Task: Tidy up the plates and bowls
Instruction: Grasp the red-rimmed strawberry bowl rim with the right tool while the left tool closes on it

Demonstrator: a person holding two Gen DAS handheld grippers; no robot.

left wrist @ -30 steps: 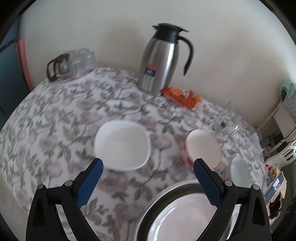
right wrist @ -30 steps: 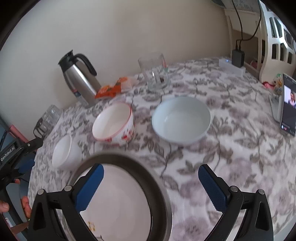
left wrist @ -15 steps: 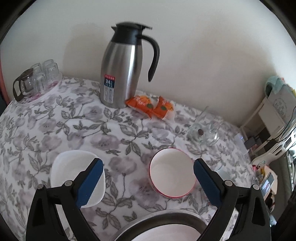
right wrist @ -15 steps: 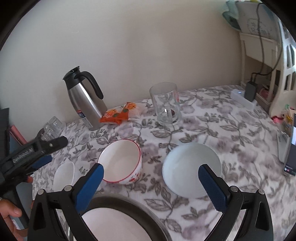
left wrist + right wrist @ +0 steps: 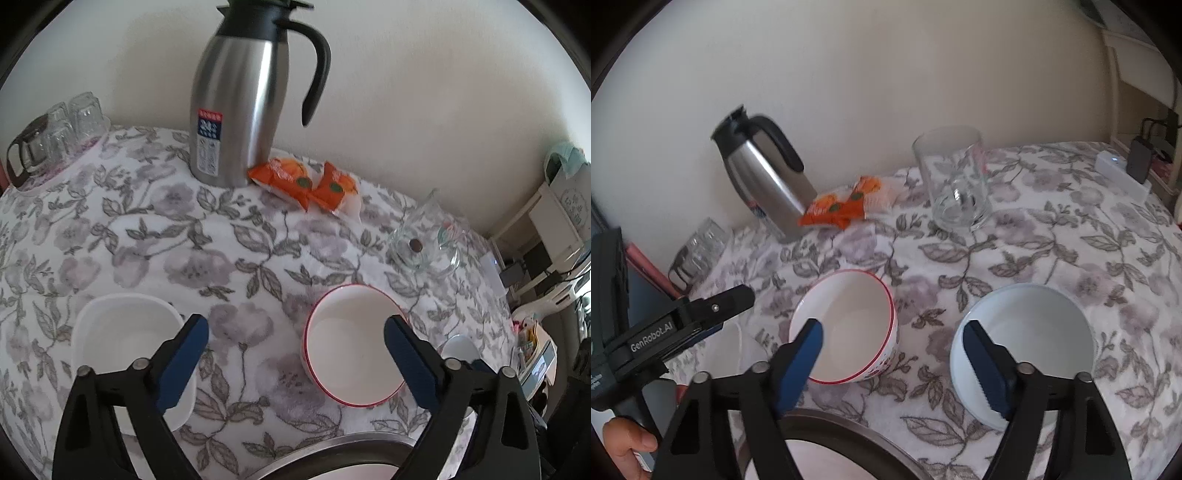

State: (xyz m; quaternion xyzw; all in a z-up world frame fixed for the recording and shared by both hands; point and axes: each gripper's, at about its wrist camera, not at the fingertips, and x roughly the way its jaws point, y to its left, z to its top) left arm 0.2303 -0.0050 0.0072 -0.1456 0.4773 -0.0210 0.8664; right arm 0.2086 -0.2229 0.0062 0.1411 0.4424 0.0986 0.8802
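We look steeply down from both wrists, close over the floral-clothed desk (image 5: 155, 229), facing the wall. Both views share the red-rimmed white bowl (image 5: 351, 343) and steel black-handled jug (image 5: 764, 181), seen from left and right.

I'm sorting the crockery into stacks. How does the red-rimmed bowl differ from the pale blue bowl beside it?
The red-rimmed bowl has a red rim line and red pattern outside; the pale blue bowl is plain. The red-rimmed bowl looks deeper, the pale blue bowl wider and shallower. Both stand upright and empty on the tablecloth.
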